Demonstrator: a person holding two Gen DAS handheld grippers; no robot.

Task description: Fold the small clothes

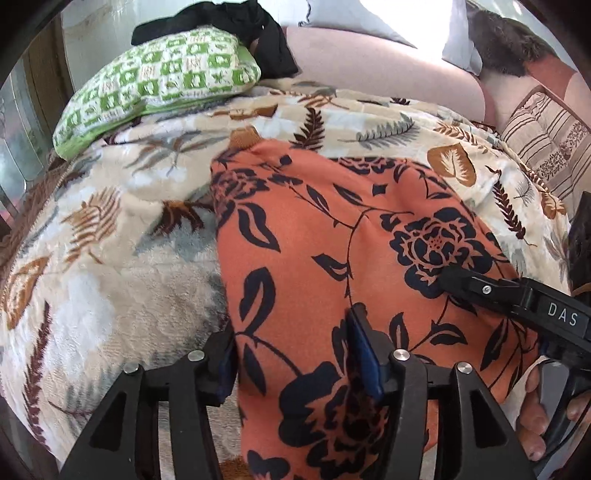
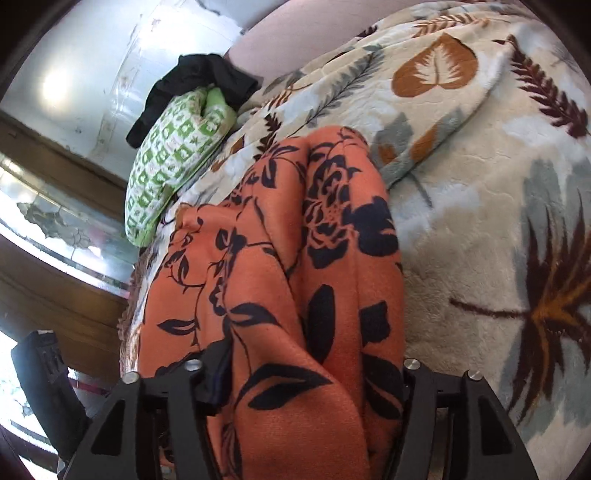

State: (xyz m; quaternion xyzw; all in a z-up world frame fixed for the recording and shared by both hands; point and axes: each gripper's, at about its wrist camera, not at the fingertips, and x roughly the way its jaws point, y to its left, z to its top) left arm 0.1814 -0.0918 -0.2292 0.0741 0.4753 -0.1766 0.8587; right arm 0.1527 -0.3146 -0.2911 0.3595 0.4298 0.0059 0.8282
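Because the orange floral garment [image 1: 332, 258] is soft knit with a fleecy look, I judge it light and limp: it will sag and bunch wherever I don't support it, and it should cling a little to the plush leaf-print blanket [image 1: 110, 258] it lies on instead of sliding. It sits in the middle of the blanket, near the green checked pillow [image 1: 159, 74] that has a black garment [image 1: 266, 33] draped over it.

My left gripper [image 1: 295, 369] is spread wide, with the garment's near left edge lying between the fingers, but I am not pinching it. My right gripper [image 2: 310, 373] is also wide apart with a raised fold of the cloth bulging up between its fingers; in the left wrist view one finger [image 1: 476, 288] presses on the fabric's right side. I cannot tell whether either one truly grips.

I'd take hold at the hems or corners, catching all layers at once, since a pinch mid-panel would only lift a tent of cloth
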